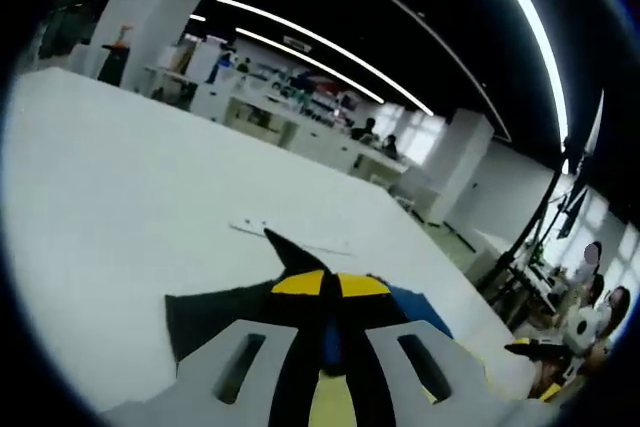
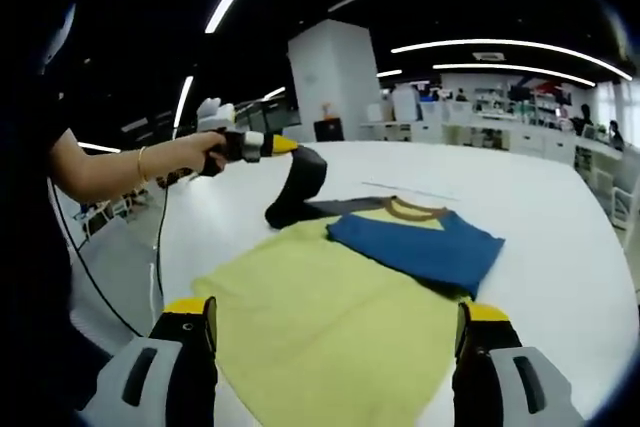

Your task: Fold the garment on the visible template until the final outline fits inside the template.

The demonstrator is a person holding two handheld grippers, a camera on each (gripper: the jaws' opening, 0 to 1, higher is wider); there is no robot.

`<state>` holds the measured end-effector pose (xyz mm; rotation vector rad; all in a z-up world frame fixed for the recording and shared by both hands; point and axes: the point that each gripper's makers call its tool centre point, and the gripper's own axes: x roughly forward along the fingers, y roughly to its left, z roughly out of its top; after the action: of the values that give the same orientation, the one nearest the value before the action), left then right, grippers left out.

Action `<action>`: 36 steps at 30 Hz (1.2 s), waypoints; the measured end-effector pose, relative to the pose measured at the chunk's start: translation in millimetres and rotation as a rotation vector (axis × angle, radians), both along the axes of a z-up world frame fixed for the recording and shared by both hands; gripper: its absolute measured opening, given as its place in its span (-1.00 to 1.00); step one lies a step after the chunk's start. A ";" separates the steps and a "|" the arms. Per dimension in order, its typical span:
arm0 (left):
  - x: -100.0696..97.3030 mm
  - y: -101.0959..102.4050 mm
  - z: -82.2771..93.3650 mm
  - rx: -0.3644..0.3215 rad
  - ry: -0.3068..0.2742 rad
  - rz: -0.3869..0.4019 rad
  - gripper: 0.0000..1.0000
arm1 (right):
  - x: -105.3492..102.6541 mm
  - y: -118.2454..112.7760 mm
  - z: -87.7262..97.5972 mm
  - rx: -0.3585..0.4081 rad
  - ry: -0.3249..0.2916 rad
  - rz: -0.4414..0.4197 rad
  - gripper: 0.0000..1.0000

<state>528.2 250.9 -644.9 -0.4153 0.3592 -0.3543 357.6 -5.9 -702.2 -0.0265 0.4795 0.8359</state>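
We see the shirt (image 2: 340, 297) on the white tabletop (image 2: 560, 217), blue sleeve folded across at 1 o'clock. The left hand-held gripper (image 2: 285, 147) pinches the dark sleeve (image 2: 298, 187) at 11 o'clock, lifted; its fingertips are hidden by cloth. The right hand-held gripper (image 2: 335, 347) stands spread, its base cut off below.

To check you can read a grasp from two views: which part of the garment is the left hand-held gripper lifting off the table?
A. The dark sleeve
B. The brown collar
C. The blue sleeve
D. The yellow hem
A: in the right gripper view the left hand-held gripper holds the dark sleeve raised above the table, while the blue sleeve lies folded flat over the yellow body.
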 end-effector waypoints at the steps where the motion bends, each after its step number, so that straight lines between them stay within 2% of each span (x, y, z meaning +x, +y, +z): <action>1: 0.6 -4.3 0.1 -0.006 0.001 -0.004 -1.00 | -0.2 -0.3 -0.2 -0.001 0.001 -0.001 0.98; 12: 8.9 -56.0 2.0 -0.024 -0.010 -0.081 -1.00 | -7.5 -2.2 -1.5 -0.003 0.014 0.012 0.98; 23: 18.5 -107.3 2.3 -0.063 -0.019 -0.144 -1.00 | -10.5 -12.2 -3.6 -0.039 0.011 0.001 0.98; 31: 23.6 -143.1 -6.9 -0.023 -0.010 -0.219 -1.00 | -11.2 -15.9 -7.7 -0.041 0.017 -0.016 0.98; 36: 24.4 -155.0 -12.1 -0.011 -0.001 -0.243 -1.00 | -11.7 -17.5 -8.7 -0.043 0.019 -0.020 0.98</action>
<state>552.6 95.9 -657.0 -0.3827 0.4077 -0.5938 345.9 -23.3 -710.9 -0.0535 0.5154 0.8068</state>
